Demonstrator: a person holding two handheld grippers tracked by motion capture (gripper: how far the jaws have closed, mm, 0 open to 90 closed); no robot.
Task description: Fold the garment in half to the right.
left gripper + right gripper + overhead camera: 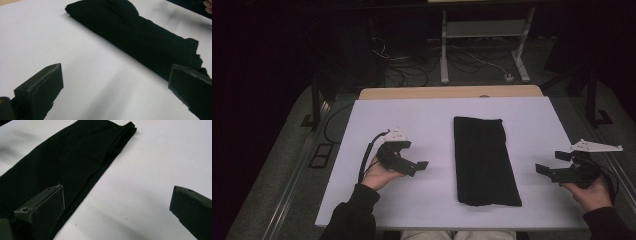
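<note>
A black cloth [484,160], folded into a long narrow strip, lies flat on the white tabletop [422,125], running from far to near at the middle. My left gripper [418,166] hovers to its left, jaws wide open and empty, pointing at the cloth [140,37]. My right gripper [548,165] is held to its right near the table's right edge, also open and empty, facing the cloth [62,162]. Neither gripper touches the cloth.
The white board rests on a wooden table whose far edge [452,92] shows beyond it. Past the table are a dark floor with cables [412,70] and a white desk frame [484,35]. Bare white surface lies on both sides of the cloth.
</note>
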